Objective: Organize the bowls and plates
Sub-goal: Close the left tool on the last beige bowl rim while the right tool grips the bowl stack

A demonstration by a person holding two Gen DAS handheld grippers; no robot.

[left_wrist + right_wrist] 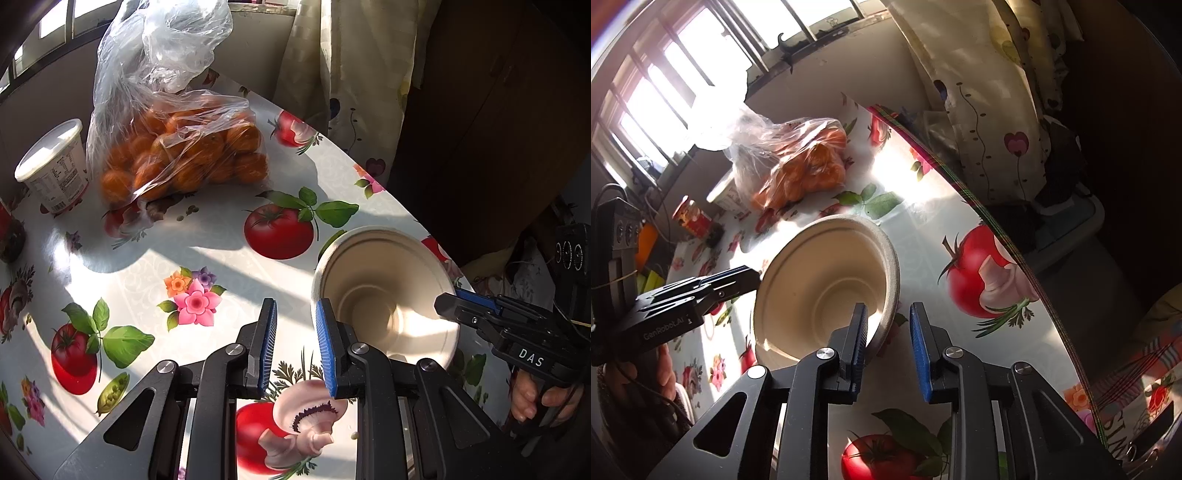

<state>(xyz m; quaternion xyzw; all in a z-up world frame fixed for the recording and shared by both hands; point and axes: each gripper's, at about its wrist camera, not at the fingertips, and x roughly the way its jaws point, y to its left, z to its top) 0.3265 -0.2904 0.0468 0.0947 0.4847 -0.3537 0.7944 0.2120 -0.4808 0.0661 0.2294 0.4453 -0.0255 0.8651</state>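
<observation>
A pale paper bowl is tipped up on the fruit-print tablecloth, its mouth facing both cameras. My right gripper has the bowl's right rim between its fingers. From the left wrist view the right gripper has one finger inside the bowl and one outside, shut on that rim. My left gripper stands at the bowl's left rim, its right finger against the rim. Only tablecloth shows in the narrow gap between its pads. Seen from the right wrist, the left gripper meets that left edge.
A clear bag of oranges and a white lidded tub stand at the back of the table. A red can is further left. The table edge curves close past the bowl, with a curtain beyond.
</observation>
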